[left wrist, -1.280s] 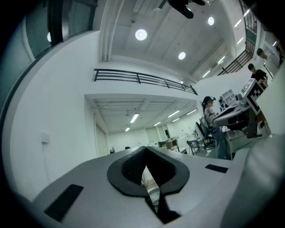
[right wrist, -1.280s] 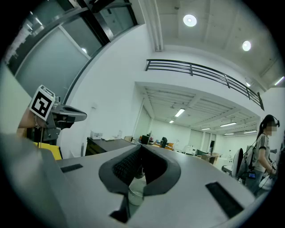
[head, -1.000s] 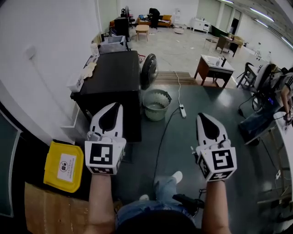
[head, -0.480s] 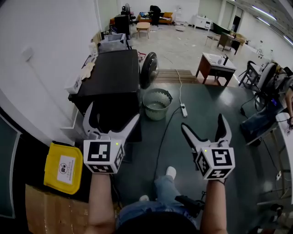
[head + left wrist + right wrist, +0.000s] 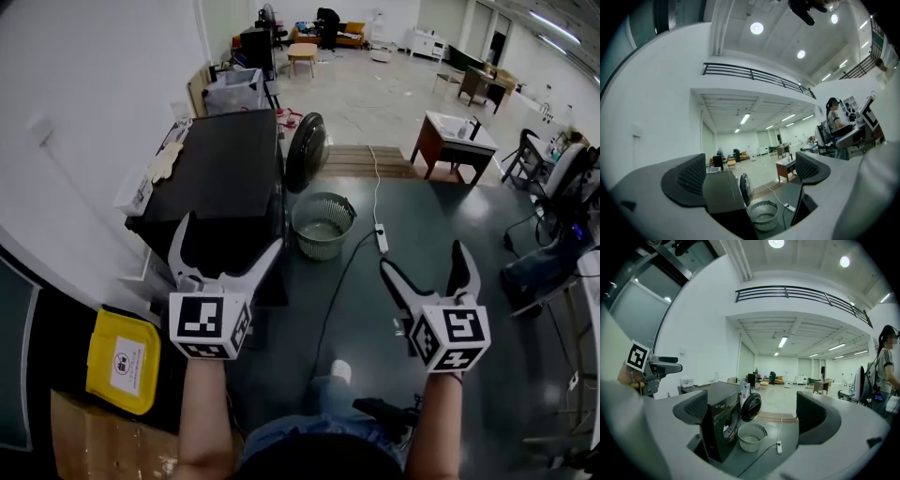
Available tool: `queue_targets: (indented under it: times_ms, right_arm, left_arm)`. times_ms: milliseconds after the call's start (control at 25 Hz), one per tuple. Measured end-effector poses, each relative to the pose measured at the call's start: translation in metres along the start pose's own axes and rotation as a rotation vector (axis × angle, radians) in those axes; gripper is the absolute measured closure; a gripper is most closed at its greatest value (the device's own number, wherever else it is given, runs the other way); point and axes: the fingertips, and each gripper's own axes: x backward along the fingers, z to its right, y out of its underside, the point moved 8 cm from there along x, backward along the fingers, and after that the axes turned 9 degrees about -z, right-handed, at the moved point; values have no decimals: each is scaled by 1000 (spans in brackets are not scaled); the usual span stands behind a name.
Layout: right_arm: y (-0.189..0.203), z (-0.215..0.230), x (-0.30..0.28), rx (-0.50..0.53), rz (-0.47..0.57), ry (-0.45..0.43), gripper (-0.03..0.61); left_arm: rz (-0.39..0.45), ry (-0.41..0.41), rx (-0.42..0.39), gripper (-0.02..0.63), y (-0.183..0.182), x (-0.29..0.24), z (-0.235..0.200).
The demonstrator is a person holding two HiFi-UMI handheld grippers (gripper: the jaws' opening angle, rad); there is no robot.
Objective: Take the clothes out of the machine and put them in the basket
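Note:
A black front-loading washing machine point(image 5: 225, 178) stands by the white wall, its round door point(image 5: 305, 150) swung open to the right. A pale mesh basket point(image 5: 323, 223) sits on the floor beside the door. In the right gripper view the machine point(image 5: 719, 423), door point(image 5: 751, 406) and basket point(image 5: 751, 438) lie ahead, and the drum mouth is dark with no clothes showing. My left gripper point(image 5: 232, 232) is held over the machine's front corner. My right gripper point(image 5: 422, 256) hangs above the floor right of the basket. Both opened within the last second, and they are wide open with nothing between them.
A cable and a power strip point(image 5: 382, 239) run across the floor right of the basket. A yellow box point(image 5: 120, 361) lies at the near left by the wall. A wooden table point(image 5: 457, 141) stands further back, and a seated person point(image 5: 562, 244) is at the far right.
Both grippers went from shut to wide open. Both hands and the view have moved forward a little toward the machine and basket.

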Motion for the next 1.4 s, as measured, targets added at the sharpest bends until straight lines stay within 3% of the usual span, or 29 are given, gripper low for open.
queue_targets:
  times_ms: [200,480,800,1400]
  right_arm:
    - [-15,54,-54,-1,3,-19,8]
    - [-34,116,-110,37,30,-56,9]
    - [-28,141,-149,35,15,-83,11]
    - [-33,179,-230,2,-23,-35,12]
  left_arm:
    - [-37,-17,-27,46,-14,-69,13]
    - [-41,-47,22,46,-22,-136,42]
    - [-64,-59,36,46,-17,-181,49]
    - [-103,11,18,46,-7,-289,38]
